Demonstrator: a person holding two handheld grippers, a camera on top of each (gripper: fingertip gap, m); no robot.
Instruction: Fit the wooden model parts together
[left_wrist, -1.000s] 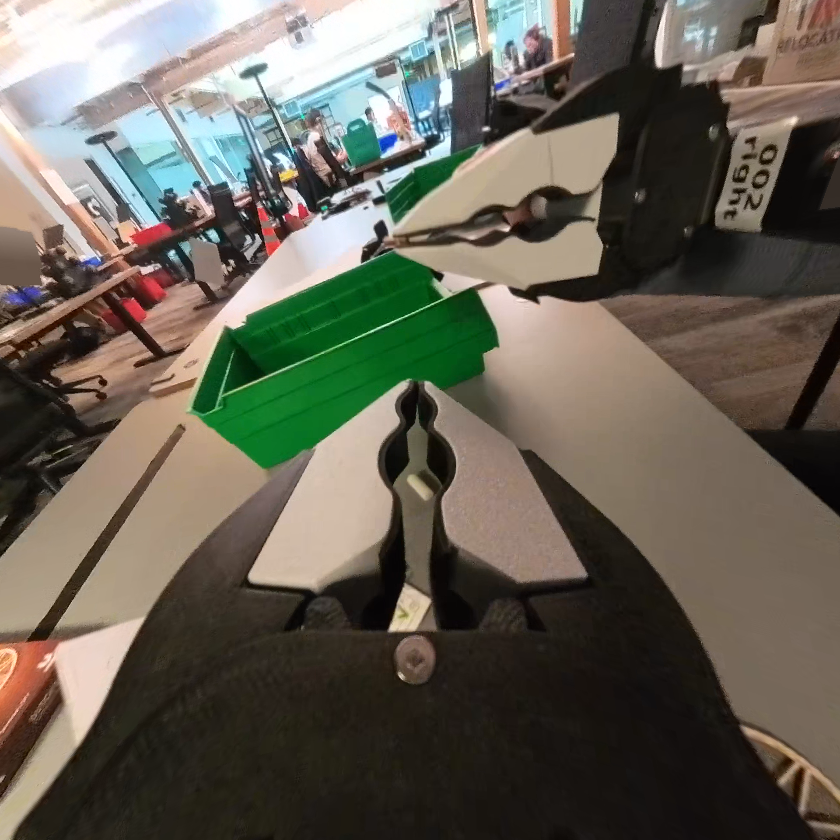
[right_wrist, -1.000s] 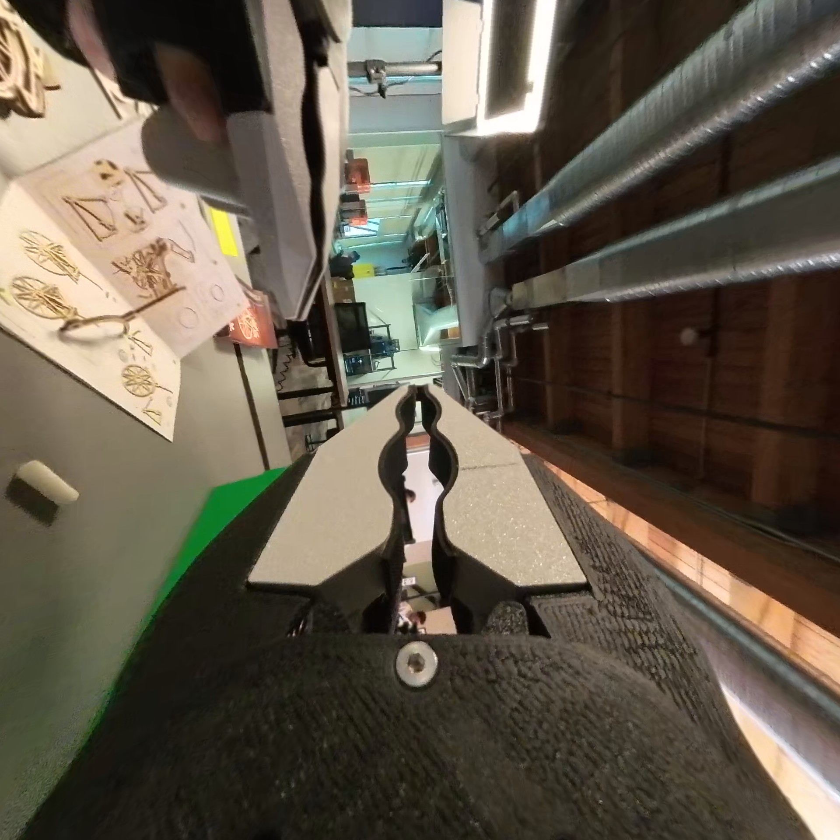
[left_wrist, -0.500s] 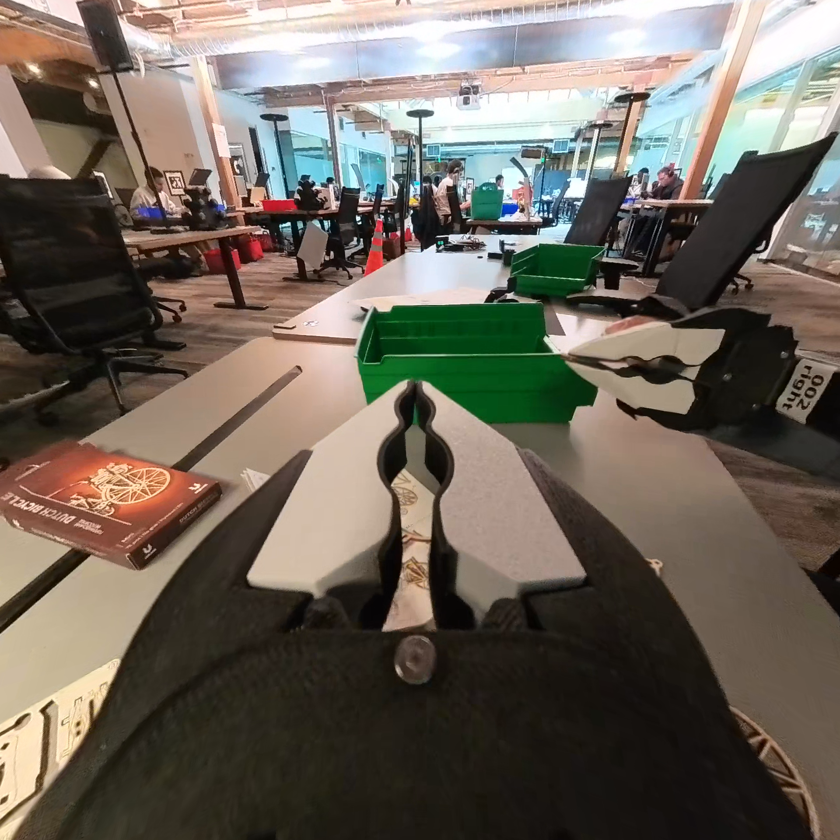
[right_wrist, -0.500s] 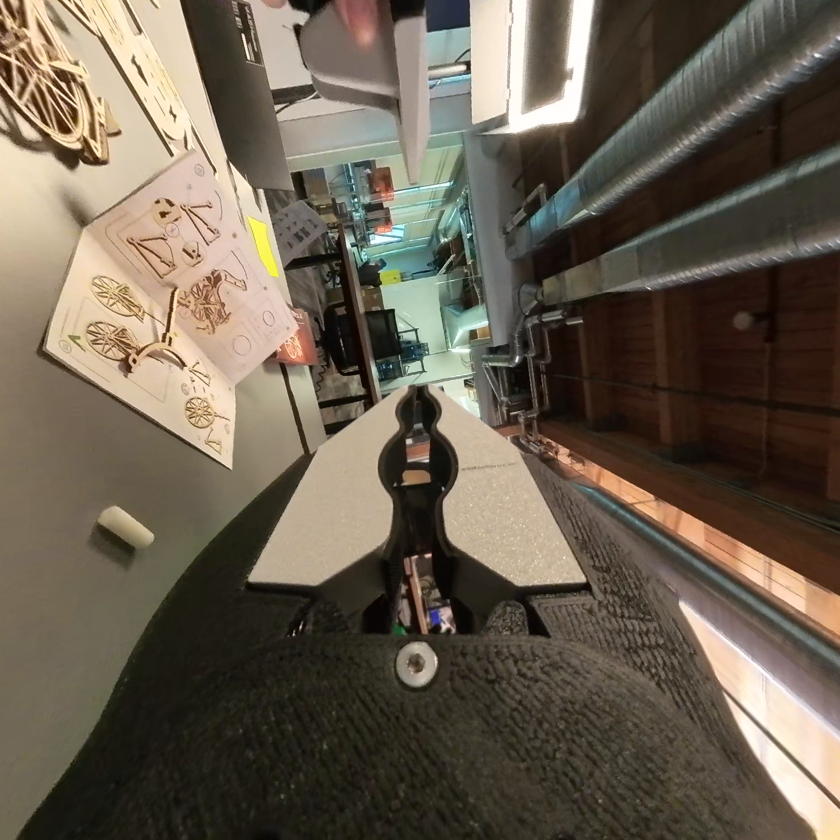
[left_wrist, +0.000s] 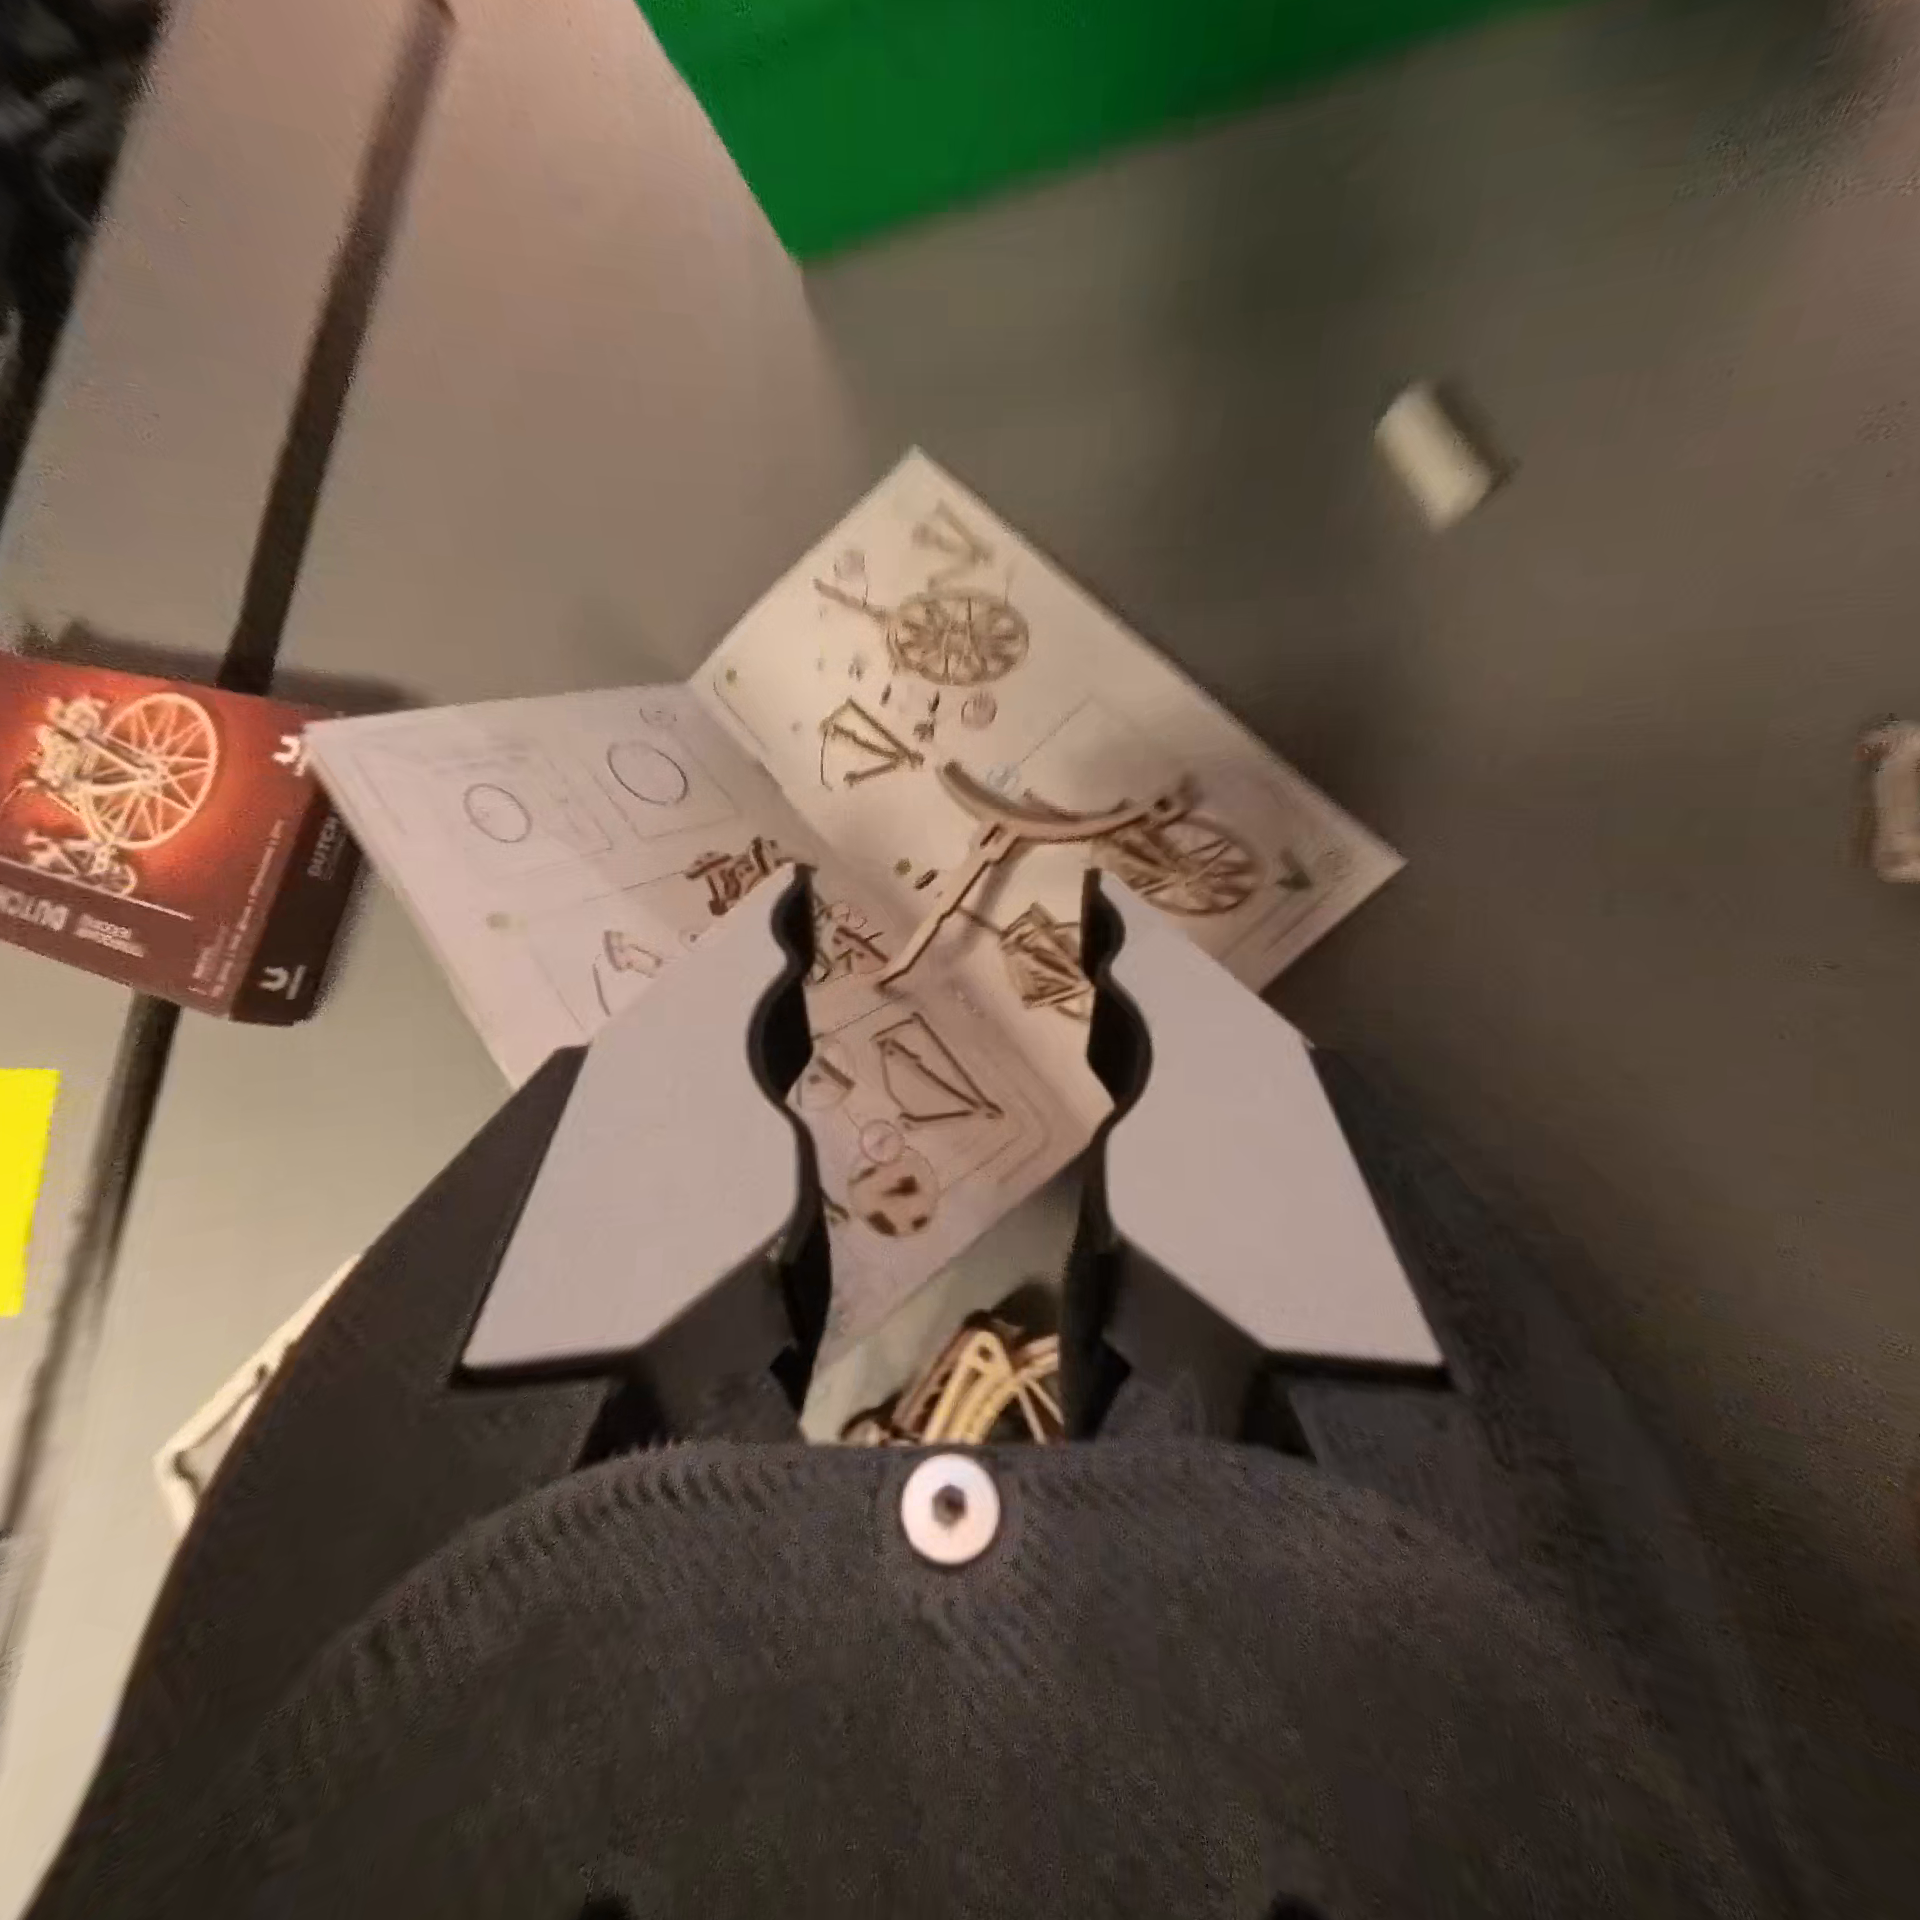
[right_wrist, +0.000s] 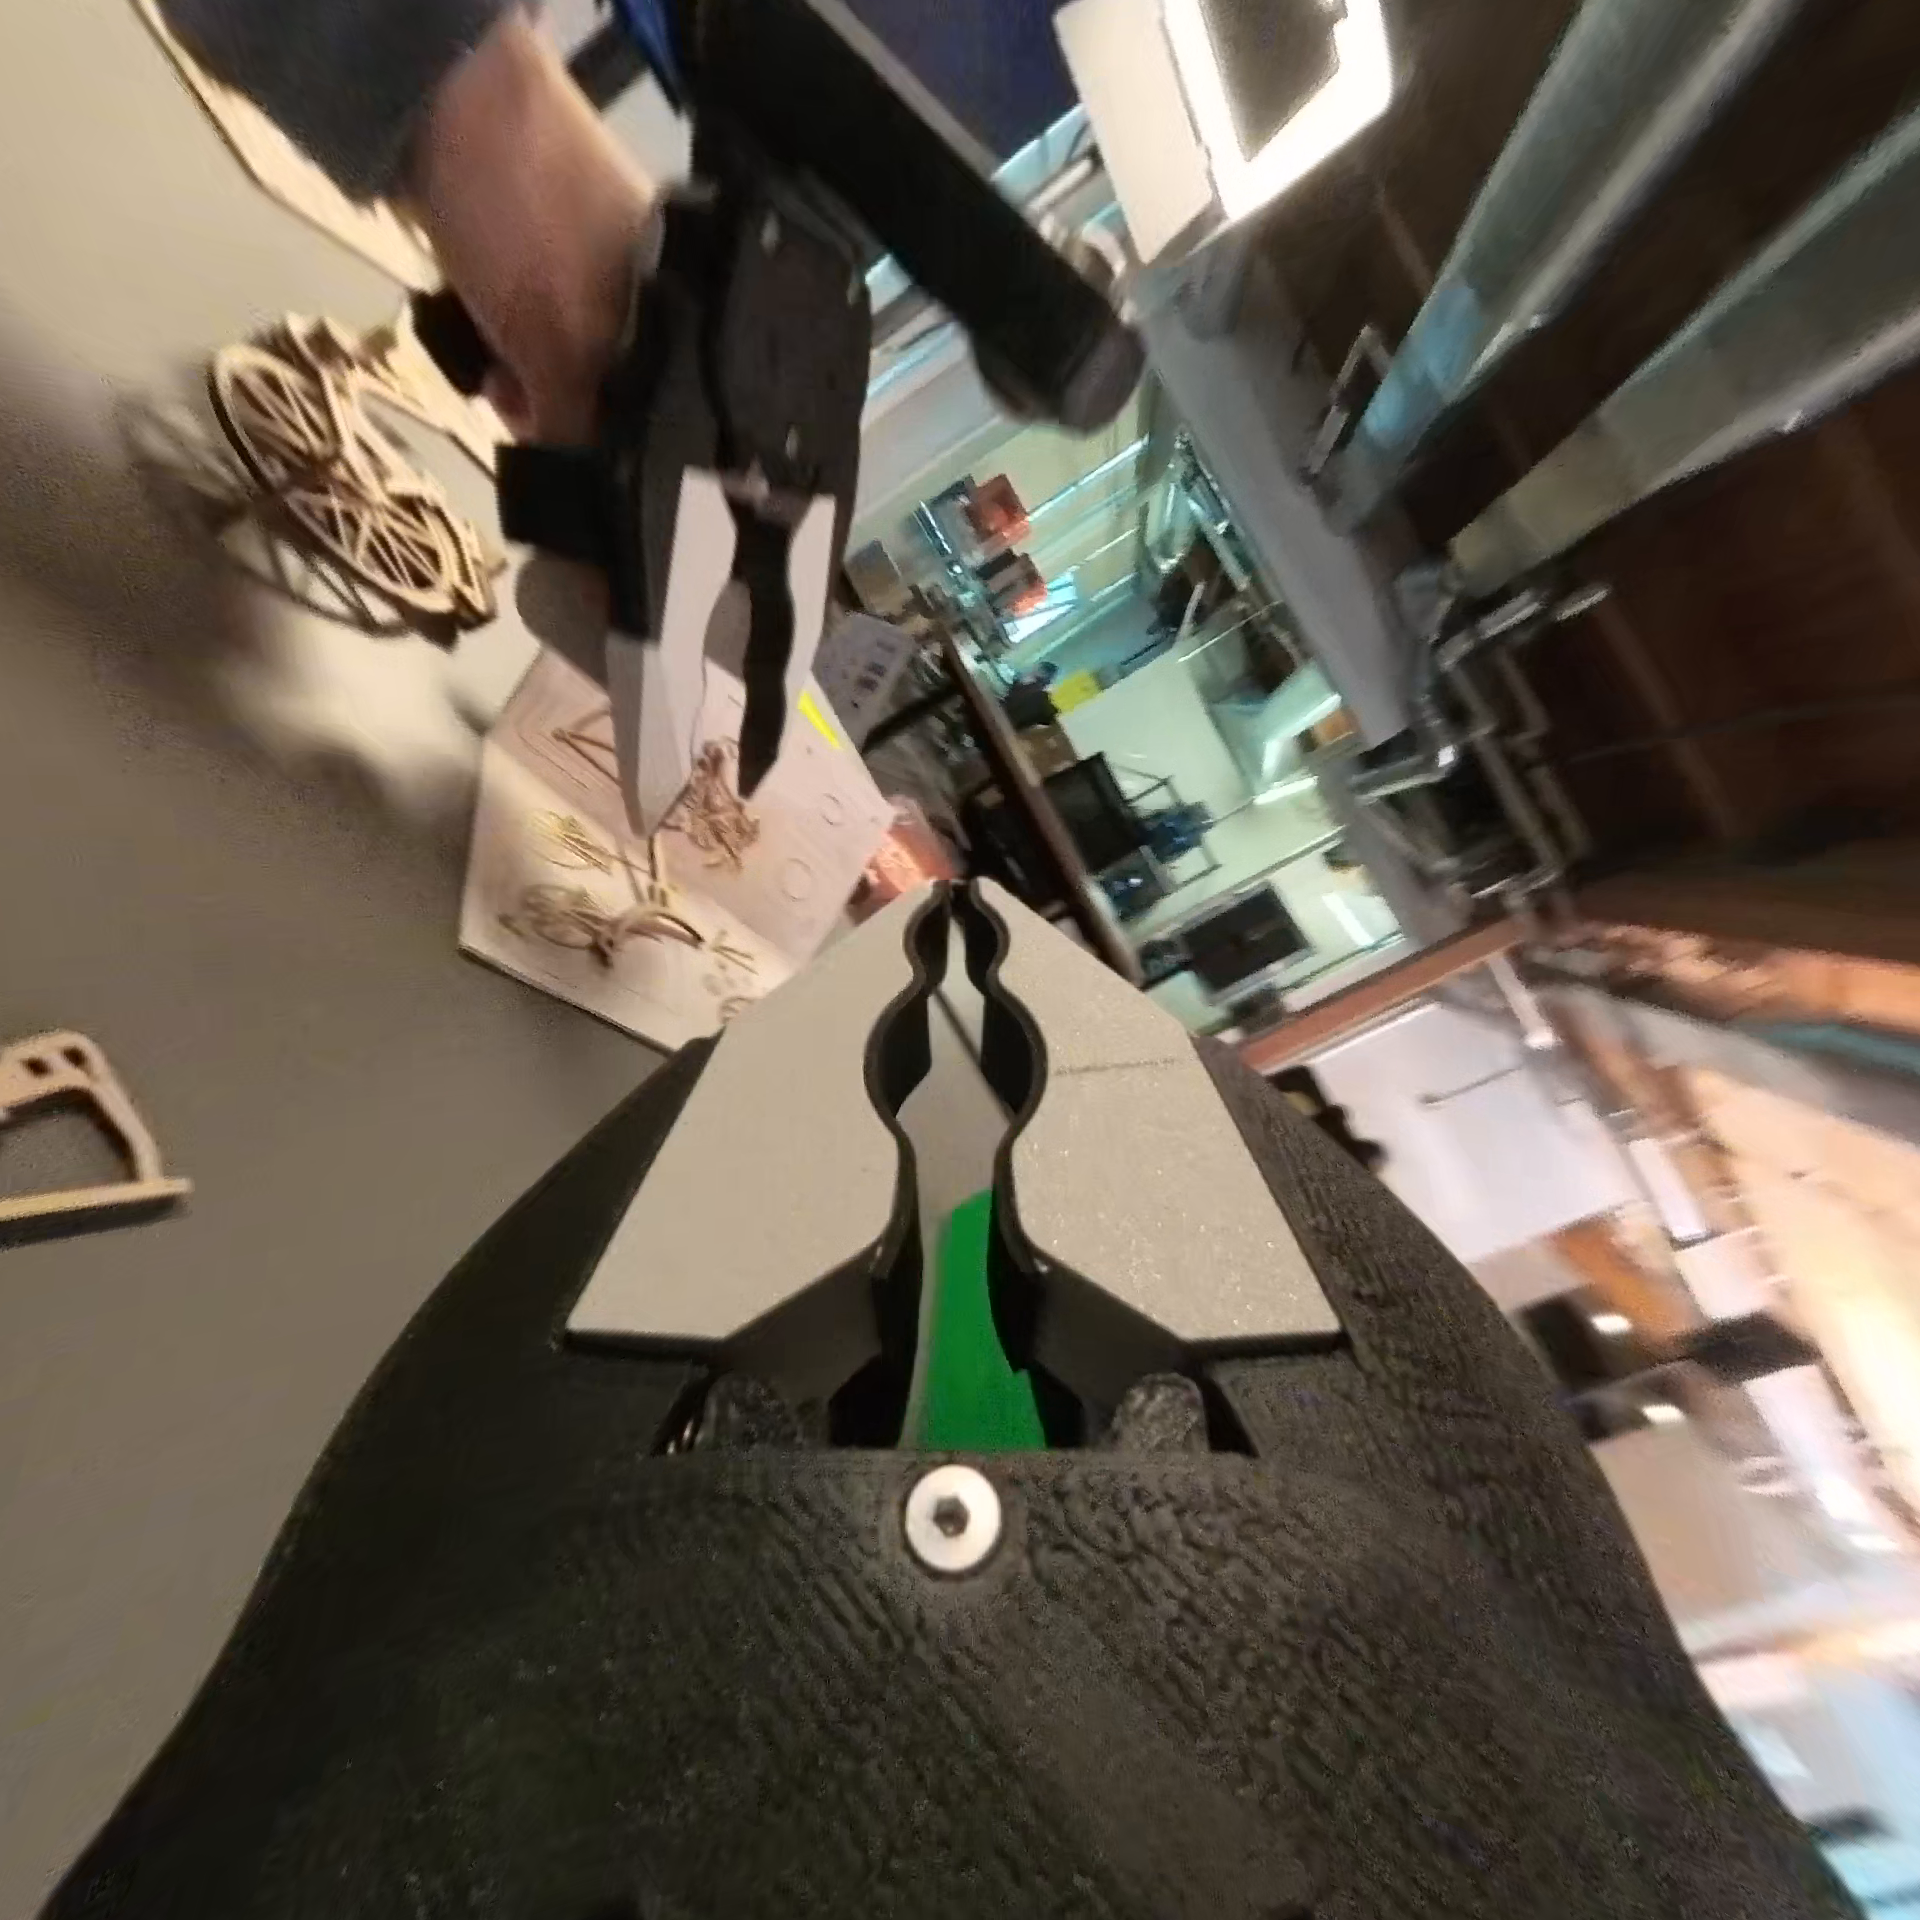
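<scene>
My left gripper (left_wrist: 942, 883) is open and points down at the paper instruction sheet (left_wrist: 582, 831). A thin curved wooden part (left_wrist: 997, 842) lies on the sheet just beyond the fingertips. The built wooden bicycle model (left_wrist: 977, 1382) shows low between the fingers. In the right wrist view the left gripper (right_wrist: 707, 769) hangs open over the sheet (right_wrist: 582, 914), with the bicycle model (right_wrist: 343, 520) behind it. My right gripper (right_wrist: 956, 894) is shut with nothing seen in it, held off the grey table (right_wrist: 260, 935).
A green bin (left_wrist: 1039, 104) stands beyond the sheet. A dark red box (left_wrist: 156, 831) lies left of it. A small white piece (left_wrist: 1439, 462) lies to the right. A flat wooden frame part (right_wrist: 73, 1132) lies on the table at the left. A person's hand (right_wrist: 520, 239) holds the left gripper. There is about 15 cm between the tips of the two grippers. Left tips and right tips are each some 12 cm from the small white piece (left_wrist: 1439, 462).
My left gripper has tipped down from facing the room to facing the sheet, and it has opened. The right gripper stays shut and its view has swung onto the left gripper.
</scene>
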